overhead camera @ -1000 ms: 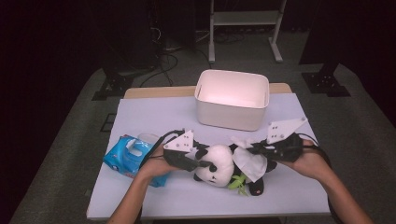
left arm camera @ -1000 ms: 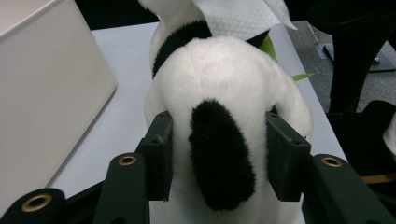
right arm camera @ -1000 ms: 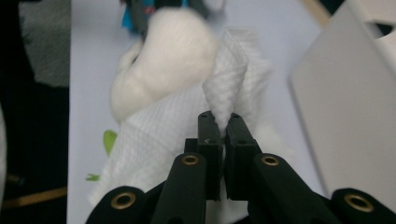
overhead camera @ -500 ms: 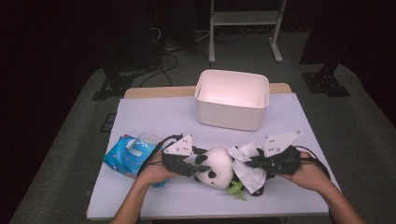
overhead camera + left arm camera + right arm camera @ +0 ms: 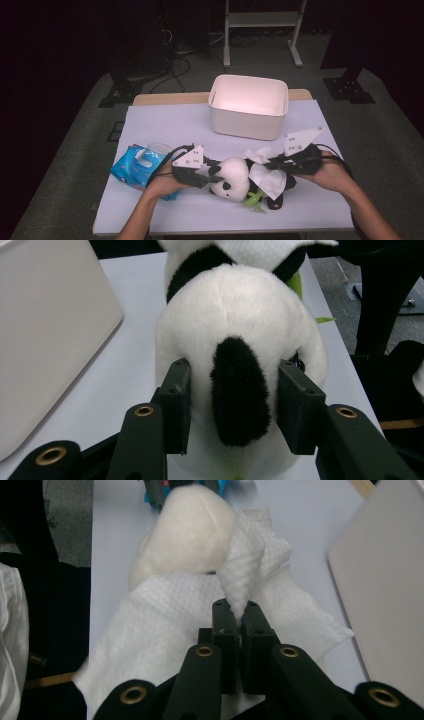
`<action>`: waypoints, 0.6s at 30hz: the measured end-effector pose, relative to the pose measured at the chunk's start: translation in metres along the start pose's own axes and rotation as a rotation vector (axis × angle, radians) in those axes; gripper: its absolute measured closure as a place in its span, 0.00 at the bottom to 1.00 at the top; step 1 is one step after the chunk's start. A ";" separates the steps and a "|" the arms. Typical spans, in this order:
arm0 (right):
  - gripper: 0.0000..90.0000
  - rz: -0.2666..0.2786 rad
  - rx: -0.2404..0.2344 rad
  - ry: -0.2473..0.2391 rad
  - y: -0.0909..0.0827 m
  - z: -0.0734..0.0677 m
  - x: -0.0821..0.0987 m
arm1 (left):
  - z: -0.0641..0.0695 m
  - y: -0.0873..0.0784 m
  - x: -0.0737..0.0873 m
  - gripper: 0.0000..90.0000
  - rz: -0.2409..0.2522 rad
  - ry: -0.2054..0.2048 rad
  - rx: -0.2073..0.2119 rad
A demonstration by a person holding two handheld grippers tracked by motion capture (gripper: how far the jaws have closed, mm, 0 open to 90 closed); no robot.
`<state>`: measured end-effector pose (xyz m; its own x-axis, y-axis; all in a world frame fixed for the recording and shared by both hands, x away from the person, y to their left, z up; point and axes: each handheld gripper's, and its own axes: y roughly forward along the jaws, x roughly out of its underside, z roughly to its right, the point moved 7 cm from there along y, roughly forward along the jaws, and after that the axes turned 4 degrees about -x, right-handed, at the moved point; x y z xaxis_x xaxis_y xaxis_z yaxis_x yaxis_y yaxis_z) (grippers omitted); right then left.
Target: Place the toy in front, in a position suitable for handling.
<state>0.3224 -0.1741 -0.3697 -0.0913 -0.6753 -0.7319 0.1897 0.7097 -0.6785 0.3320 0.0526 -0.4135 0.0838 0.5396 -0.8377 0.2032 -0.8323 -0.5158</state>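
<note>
A plush panda (image 5: 235, 177) lies on its side near the front edge of the table (image 5: 165, 125), about midway along it, head toward the person's left. The left gripper (image 5: 207, 176) has the panda's head between its jaws: in the left gripper view the white head with its black patch (image 5: 239, 390) sits squarely in the gap, the two pads pressing into the fur on either side, and the jaws have just been closing in on it, about a third of the way open now. The left hand (image 5: 162, 184) rests on the table by the front-left part.

The right gripper (image 5: 272, 164) comes in from the opposite side. Its jaws are pinched tight on a bunched fold of a white tissue (image 5: 240, 585), and the rest of that sheet drapes over the panda's body (image 5: 267, 180). A bit of green leaf (image 5: 255, 199) pokes out under the toy toward the front edge.

A blue tissue pack (image 5: 137, 166) lies near the left edge, just behind the left hand. A white bin (image 5: 248, 107) stands toward the back edge, a little right of centre, apart from the toy.
</note>
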 end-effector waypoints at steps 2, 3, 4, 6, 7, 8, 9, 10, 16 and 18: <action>0.96 0.010 0.004 0.027 -0.007 0.000 0.009 | -0.003 0.001 0.000 0.59 -0.002 -0.020 -0.005; 0.96 0.013 0.006 0.041 -0.009 -0.002 0.016 | -0.004 0.001 -0.001 0.56 -0.002 -0.033 -0.009; 0.96 0.012 0.005 0.051 -0.010 -0.004 0.019 | -0.006 0.001 -0.001 0.54 -0.006 -0.050 -0.019; 0.96 0.029 -0.003 0.073 -0.010 -0.006 0.026 | -0.010 0.002 -0.001 0.52 -0.027 -0.081 -0.053; 0.96 0.039 -0.011 0.087 -0.010 -0.008 0.029 | -0.013 0.002 -0.001 0.52 -0.041 -0.090 -0.068; 0.96 0.048 -0.019 0.097 -0.008 -0.010 0.031 | -0.015 0.002 -0.001 0.50 -0.048 -0.110 -0.076; 0.96 0.050 -0.028 0.109 -0.007 -0.013 0.034 | -0.016 0.002 -0.001 0.47 -0.056 -0.121 -0.082; 0.96 0.051 -0.034 0.113 -0.005 -0.015 0.035 | -0.019 0.003 0.000 0.44 -0.059 -0.158 -0.097; 0.96 0.051 -0.025 0.101 -0.003 -0.023 0.030 | -0.014 0.005 0.003 0.50 -0.029 -0.167 -0.060; 0.96 0.052 -0.018 0.079 -0.002 -0.022 0.020 | -0.012 0.004 0.003 0.55 -0.023 -0.126 -0.064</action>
<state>0.2989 -0.1847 -0.3841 -0.1590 -0.6199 -0.7684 0.1786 0.7474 -0.6399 0.3450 0.0521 -0.4161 -0.0436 0.5350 -0.8437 0.2658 -0.8079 -0.5260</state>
